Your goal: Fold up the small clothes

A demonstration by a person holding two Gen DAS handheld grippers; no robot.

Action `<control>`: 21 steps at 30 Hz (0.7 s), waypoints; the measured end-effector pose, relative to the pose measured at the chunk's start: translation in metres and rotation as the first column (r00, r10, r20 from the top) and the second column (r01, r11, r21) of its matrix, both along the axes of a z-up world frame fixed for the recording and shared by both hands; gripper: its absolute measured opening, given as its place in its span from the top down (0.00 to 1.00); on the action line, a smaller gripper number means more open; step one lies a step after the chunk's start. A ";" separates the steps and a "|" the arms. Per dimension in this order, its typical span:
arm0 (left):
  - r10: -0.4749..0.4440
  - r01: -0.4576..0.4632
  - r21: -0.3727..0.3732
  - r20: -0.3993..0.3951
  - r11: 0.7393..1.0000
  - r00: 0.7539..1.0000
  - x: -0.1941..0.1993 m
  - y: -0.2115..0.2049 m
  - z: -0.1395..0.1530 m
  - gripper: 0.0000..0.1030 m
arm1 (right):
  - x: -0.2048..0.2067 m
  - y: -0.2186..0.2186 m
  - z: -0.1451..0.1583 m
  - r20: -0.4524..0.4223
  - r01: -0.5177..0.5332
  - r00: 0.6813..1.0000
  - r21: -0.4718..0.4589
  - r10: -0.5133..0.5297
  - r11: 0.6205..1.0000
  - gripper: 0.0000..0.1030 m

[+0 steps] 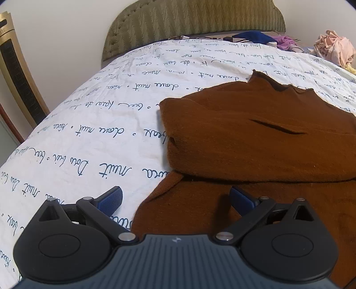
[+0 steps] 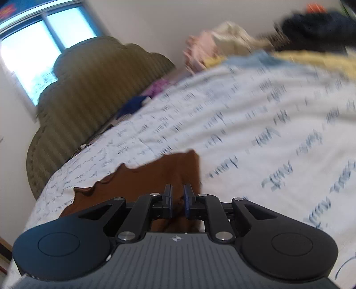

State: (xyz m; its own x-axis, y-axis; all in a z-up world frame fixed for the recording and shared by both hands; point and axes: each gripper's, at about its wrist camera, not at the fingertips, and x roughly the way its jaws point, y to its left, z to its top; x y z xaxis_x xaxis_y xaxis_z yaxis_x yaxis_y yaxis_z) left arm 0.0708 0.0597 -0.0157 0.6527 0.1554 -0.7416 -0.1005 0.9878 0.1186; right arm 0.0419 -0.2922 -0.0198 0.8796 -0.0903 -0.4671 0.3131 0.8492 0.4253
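A brown knit garment [image 1: 255, 133] lies partly folded on the white bedspread with script print [image 1: 89, 124]. My left gripper [image 1: 175, 200] is open, low over the garment's near left edge, one finger over the bedspread and one over the cloth. In the right wrist view, my right gripper [image 2: 177, 201] is nearly shut, its jaws pinching a fold of the brown garment [image 2: 155, 173] and lifting it. That view is blurred by motion.
An olive padded headboard [image 1: 195, 20] stands at the far end of the bed. Loose clothes lie near it: a blue piece [image 1: 253, 36], a purple piece [image 1: 286, 42] and a pink heap [image 1: 333, 49]. A gold-framed object [image 1: 17, 73] stands at the left.
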 end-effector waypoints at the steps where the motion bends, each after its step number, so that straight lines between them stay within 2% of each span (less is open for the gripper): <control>1: 0.000 0.000 -0.001 -0.001 1.000 1.000 0.000 0.000 0.000 0.00 | 0.000 0.008 0.006 0.006 -0.036 0.999 -0.046 0.036 0.998 0.73; 3: 0.000 0.000 -0.006 -0.004 1.000 1.000 0.000 -0.001 -0.001 0.00 | 0.006 0.029 0.012 -0.019 -0.145 0.989 -0.124 0.144 0.982 0.62; 5: -0.003 0.002 -0.014 -0.008 1.000 1.000 -0.001 -0.001 -0.001 0.00 | 0.016 0.044 0.008 -0.079 -0.236 0.971 -0.151 0.226 0.960 0.60; 6: -0.004 0.004 -0.018 -0.008 1.000 1.000 -0.001 -0.001 -0.001 0.00 | 0.021 0.048 0.004 -0.120 -0.249 0.965 -0.156 0.232 0.956 0.60; 9: -0.010 0.010 -0.012 -0.002 1.000 1.000 -0.003 -0.002 0.000 0.00 | 0.031 0.040 -0.011 -0.197 -0.196 0.966 -0.122 0.170 0.973 0.60; 11: -0.017 0.017 -0.008 -0.001 1.000 1.000 -0.004 -0.002 0.000 0.00 | 0.023 0.035 -0.010 -0.167 -0.182 0.972 -0.082 0.167 0.980 0.59; 13: -0.017 0.016 -0.015 -0.006 1.000 1.000 -0.003 -0.003 -0.001 0.00 | 0.016 0.043 -0.004 -0.151 -0.200 0.972 -0.130 0.180 0.971 0.45; 15: -0.020 0.019 -0.027 -0.009 0.999 1.000 -0.004 -0.004 -0.002 0.00 | 0.012 0.051 -0.003 -0.156 -0.215 0.970 -0.188 0.187 0.958 0.36; 17: -0.030 0.029 -0.029 -0.008 0.999 1.000 -0.006 -0.006 -0.003 0.00 | 0.010 0.052 -0.003 -0.170 -0.208 0.970 -0.204 0.175 0.957 0.36; 21: -0.046 0.045 -0.013 -0.006 0.999 0.999 -0.011 -0.009 -0.004 0.00 | -0.002 0.047 0.000 -0.140 -0.192 0.976 -0.184 0.168 0.964 0.36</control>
